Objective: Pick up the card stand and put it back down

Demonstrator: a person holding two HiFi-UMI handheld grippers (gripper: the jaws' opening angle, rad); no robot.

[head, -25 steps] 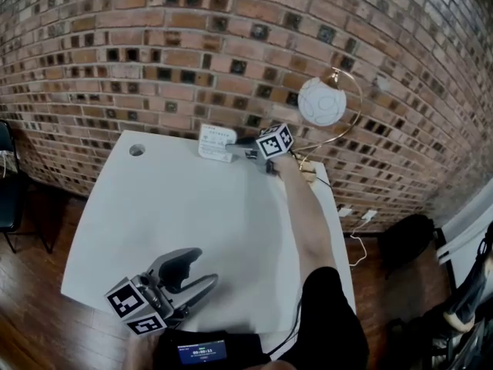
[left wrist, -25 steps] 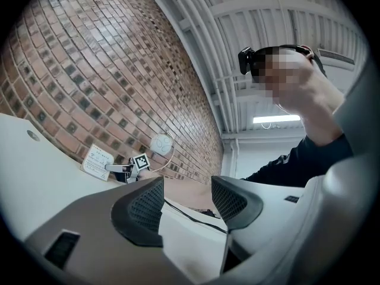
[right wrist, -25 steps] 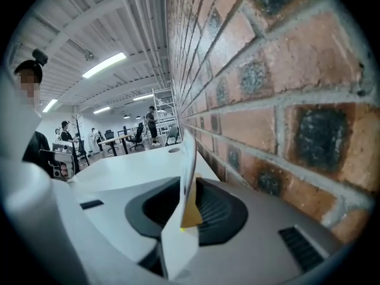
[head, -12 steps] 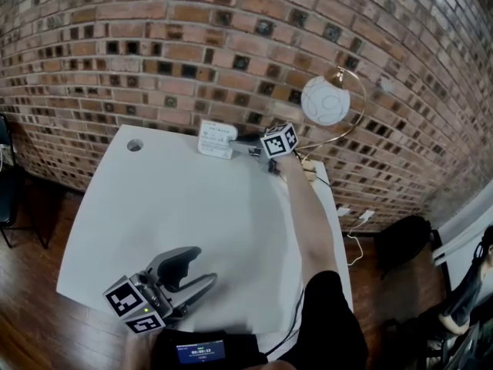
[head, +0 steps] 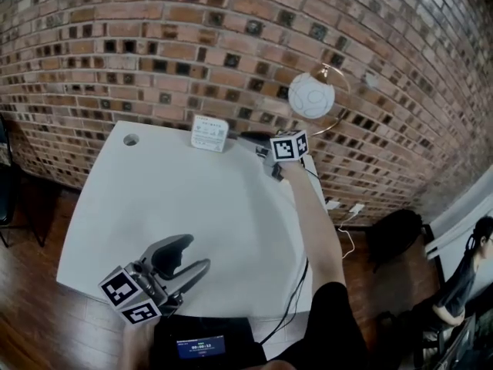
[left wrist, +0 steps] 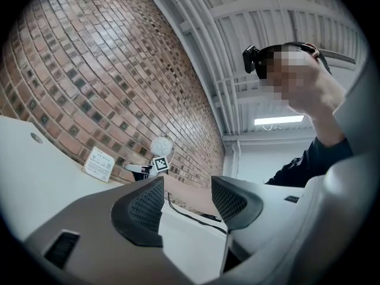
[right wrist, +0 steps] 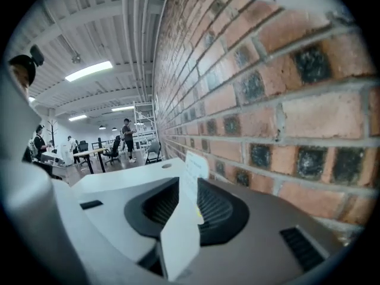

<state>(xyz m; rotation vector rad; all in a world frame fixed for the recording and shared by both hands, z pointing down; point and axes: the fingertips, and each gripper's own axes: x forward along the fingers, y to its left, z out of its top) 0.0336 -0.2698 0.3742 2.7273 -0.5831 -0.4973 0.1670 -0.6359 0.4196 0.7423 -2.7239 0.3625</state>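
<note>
Two claws of mine work below a red-brown brick wall (head: 154,45), over a white rectangular table (head: 154,199). My left claw (head: 192,254) hovers at the near edge, jaws wide apart and empty. My right claw (head: 254,139) is at the far edge; its jaws have just been opening and stand partly apart, gripping nothing. Ahead of them, clear of the tips, the small white printed card stand (head: 209,133) stands upright on the table close to the wall.
</note>
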